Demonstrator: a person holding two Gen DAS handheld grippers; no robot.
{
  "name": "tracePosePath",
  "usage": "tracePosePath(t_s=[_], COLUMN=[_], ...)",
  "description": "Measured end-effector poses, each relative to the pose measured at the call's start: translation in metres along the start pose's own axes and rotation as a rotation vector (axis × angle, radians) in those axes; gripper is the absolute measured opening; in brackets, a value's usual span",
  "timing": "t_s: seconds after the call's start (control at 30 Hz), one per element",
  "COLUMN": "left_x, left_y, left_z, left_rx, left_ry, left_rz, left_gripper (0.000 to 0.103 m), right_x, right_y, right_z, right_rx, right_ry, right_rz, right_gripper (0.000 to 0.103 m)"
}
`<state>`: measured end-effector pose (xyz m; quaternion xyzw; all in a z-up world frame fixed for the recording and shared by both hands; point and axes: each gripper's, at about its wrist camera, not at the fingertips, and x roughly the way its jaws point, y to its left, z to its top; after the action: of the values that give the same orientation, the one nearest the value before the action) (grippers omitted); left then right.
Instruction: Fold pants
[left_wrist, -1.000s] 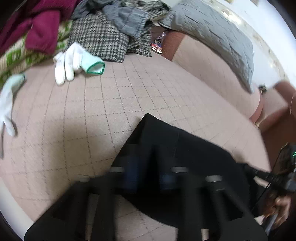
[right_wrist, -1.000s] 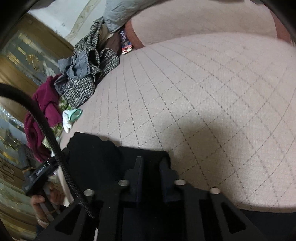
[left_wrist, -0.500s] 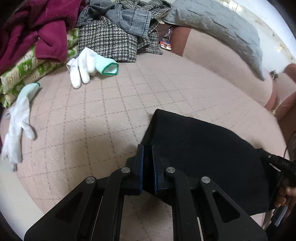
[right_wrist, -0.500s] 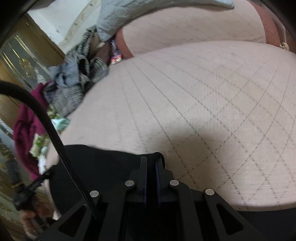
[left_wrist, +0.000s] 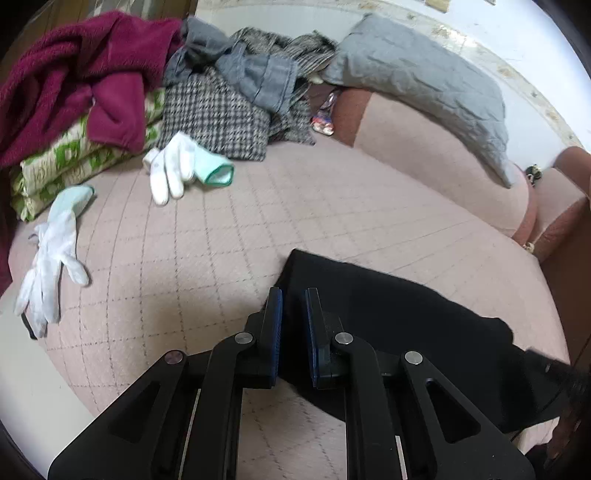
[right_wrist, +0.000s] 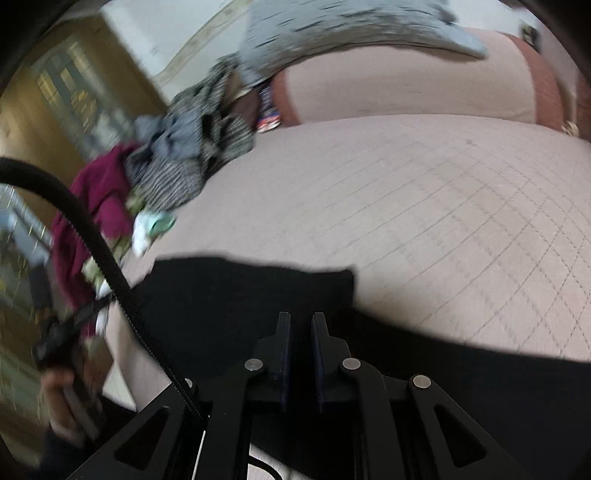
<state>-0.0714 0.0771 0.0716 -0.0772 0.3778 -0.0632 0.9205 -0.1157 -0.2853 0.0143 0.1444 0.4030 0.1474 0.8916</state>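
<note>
We see soft, limp black pants (left_wrist: 388, 325) on the bed (left_wrist: 221, 258); both grippers (left_wrist: 293, 295) (right_wrist: 300, 318) slightly parted, seemingly gripping nothing; take the corners.

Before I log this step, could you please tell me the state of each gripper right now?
Left gripper: open a little, over the edge of the black pants, not clamping.
Right gripper: open a little, above the pants, holding nothing.

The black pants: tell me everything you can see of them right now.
The black pants are plain, matte dark cloth, lying flat and folded on the pink quilted bed cover, one squared corner pointing away. The left gripper straddles that corner edge, slightly parted. The right gripper sits over the opposite side; contact is unclear.
</note>
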Motion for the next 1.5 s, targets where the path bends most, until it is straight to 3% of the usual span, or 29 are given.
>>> tracePosePath(t_s=[0.1,0.17,0.23,0.27,0.43,0.57,0.77,0.93,1.27,1.37,1.5], left_x=[-0.011,-0.018,-0.022,-0.025,-0.024,-0.011,0.016,0.015,0.005,0.002,0.0], left_y=[-0.006,-0.013,-0.022,-0.029,-0.059,-0.086,-0.117,-0.13,-0.169,-0.186,-0.205], left_z=[-0.001,-0.002,-0.005,-0.007,-0.018,-0.032,-0.055,-0.061,-0.056,-0.057,-0.061], left_rx=[0.004,0.018,0.045,0.065,0.145,0.213,0.29,0.322,0.342,0.367,0.397], left_ry=[-0.031,-0.046,-0.054,-0.069,-0.044,0.021,0.153,0.138,0.117,0.11,0.11], left_rz=[-0.024,-0.057,-0.072,-0.08,-0.138,-0.172,-0.163,-0.138,-0.183,-0.205,-0.229], left_gripper=[0.01,0.019,0.049,0.052,0.052,0.052,0.052,0.052,0.052,0.052,0.052], right_x=[0.0,0.001,0.006,0.009,0.016,0.026,0.014,-0.003,-0.064,-0.079,-0.1], right_y=[0.016,0.024,0.032,0.036,0.047,0.047,0.038,0.017,-0.037,-0.054,-0.082], right_z=[-0.016,-0.027,-0.037,-0.041,-0.054,-0.062,-0.069,-0.069,-0.056,-0.055,-0.059], right_rx=[-0.073,-0.123,-0.17,-0.195,-0.223,-0.187,-0.131,-0.046,-0.002,0.027,0.074], right_ry=[0.028,0.037,0.06,0.071,0.073,0.081,0.089,0.083,0.007,-0.02,-0.041], right_rz=[-0.025,-0.035,-0.042,-0.049,-0.027,-0.038,0.006,0.016,-0.133,-0.158,-0.199], right_gripper=[0.017,0.021,0.022,0.023,0.023,0.023,0.025,0.026,0.033,0.041,0.042])
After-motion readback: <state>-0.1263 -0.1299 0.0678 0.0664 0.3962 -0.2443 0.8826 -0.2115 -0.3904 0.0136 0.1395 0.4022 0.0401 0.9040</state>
